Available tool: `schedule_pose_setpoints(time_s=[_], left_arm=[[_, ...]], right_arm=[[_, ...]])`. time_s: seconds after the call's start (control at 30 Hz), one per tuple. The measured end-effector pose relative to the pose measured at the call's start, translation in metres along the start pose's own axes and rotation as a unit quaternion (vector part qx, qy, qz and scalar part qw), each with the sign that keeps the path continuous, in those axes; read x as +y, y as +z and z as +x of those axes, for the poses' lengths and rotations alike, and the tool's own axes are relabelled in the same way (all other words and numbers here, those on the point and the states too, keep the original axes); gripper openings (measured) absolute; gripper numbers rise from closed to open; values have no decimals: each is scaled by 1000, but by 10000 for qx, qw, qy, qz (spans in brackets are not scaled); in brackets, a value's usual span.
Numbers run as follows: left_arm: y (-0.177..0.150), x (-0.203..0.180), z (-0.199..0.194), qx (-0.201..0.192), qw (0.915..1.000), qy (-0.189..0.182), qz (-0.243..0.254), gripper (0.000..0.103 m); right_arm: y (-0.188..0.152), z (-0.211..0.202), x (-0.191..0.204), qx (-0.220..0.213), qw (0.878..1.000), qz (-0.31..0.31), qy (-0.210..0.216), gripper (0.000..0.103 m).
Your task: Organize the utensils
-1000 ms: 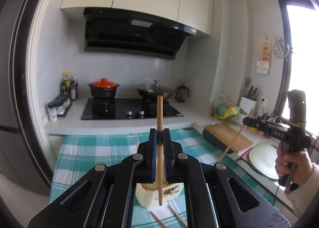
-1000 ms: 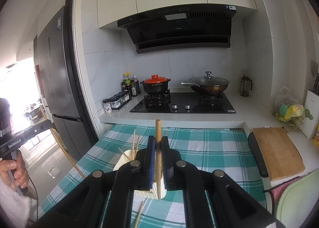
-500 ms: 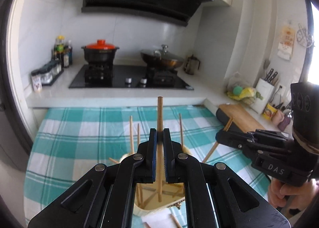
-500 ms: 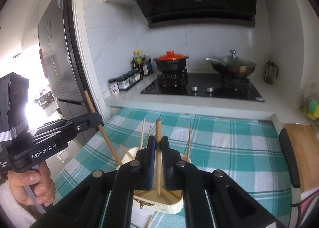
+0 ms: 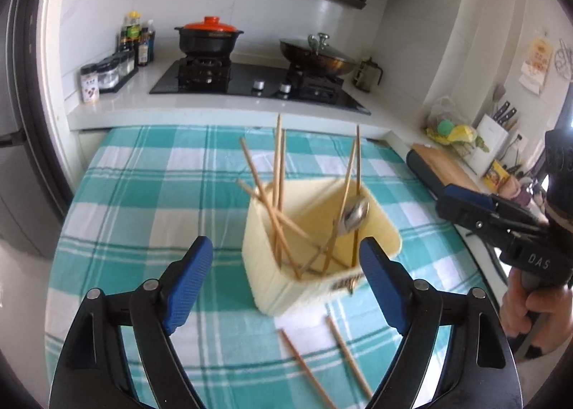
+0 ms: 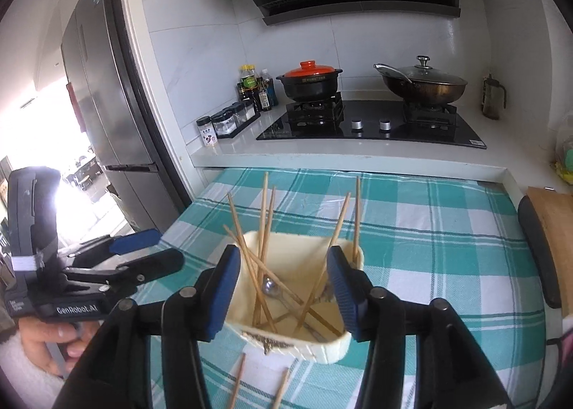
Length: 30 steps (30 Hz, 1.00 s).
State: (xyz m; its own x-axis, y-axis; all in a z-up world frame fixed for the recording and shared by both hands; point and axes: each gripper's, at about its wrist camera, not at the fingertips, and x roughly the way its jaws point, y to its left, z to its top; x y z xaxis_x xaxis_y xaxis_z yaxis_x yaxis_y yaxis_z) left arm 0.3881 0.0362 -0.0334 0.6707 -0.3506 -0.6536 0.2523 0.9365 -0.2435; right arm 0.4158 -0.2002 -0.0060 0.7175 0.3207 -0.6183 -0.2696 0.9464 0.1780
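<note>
**Both grippers open over the utensil holder**

On the checked-cloth worktop [image 5: 150,194], we see the cream utensil holder [image 5: 283,280] standing dead centre w/ a bundle of wooden chopsticks [image 5: 277,173] leaning in it at mixed angles, tips fanned toward 12 o'clock. One metal spoon [image 5: 354,215] rests inside too, bowl up against the holder's 3 o'clock wall.

Left gripper [image 5: 286,280]: fingers have just been opening and now stand wide apart, nothing pressed betw. the blue pads. In its view the holder sits betw. them, closer to the 3 o'clock pad; the pads don't touch it as far as we can tell.

Right gripper [image 6: 283,287]: fingers also just opened, abt. half spread, not gripping anything. In its own view they straddle the holder's near rim, w/ chopsticks crossing the gap betw. them; whether a pad brushes the rim we can't tell.

Two loose chopsticks [image 5: 322,359] lie flat on the cloth at 6 o'clock of the holder, just beside its base, on and beside a white paper patch [image 6: 265,360].

Each gripper shows in the other's view, w/ a hand [image 6: 53,341] around the left handle at 9 o'clock. Behind, at 12 o'clock: hob [image 6: 369,122] w/ a red-lidded pot [image 6: 309,81] & a wok [image 6: 424,85].
</note>
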Motion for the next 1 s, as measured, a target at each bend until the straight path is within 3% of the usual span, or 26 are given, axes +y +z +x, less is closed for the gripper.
schedule_pose_setpoints(time_s=[0.1, 0.23, 0.4, 0.63, 0.8, 1.0], left_arm=[[-54, 10, 1, 432, 9989, 172, -90, 89], [-132, 24, 8, 914, 9928, 692, -358, 89], [-190, 27, 12, 1058, 9844, 1272, -593, 89], [-206, 10, 19, 865, 9814, 1708, -135, 95], [-206, 10, 24, 958, 9821, 1622, -70, 102], [-208, 9, 23, 953, 9825, 1600, -47, 102]], right_arm=[[-55, -12, -6, 300, 9993, -36, -242, 54], [-150, -15, -14, 912, 9941, 54, -590, 54], [-232, -19, -15, 1254, 9834, -64, -1310, 54], [-259, -24, -21, 1090, 9838, 283, -1395, 55], [-261, -24, -20, 1097, 9834, 254, -1424, 55], [-260, -23, -21, 1097, 9834, 254, -1423, 55]])
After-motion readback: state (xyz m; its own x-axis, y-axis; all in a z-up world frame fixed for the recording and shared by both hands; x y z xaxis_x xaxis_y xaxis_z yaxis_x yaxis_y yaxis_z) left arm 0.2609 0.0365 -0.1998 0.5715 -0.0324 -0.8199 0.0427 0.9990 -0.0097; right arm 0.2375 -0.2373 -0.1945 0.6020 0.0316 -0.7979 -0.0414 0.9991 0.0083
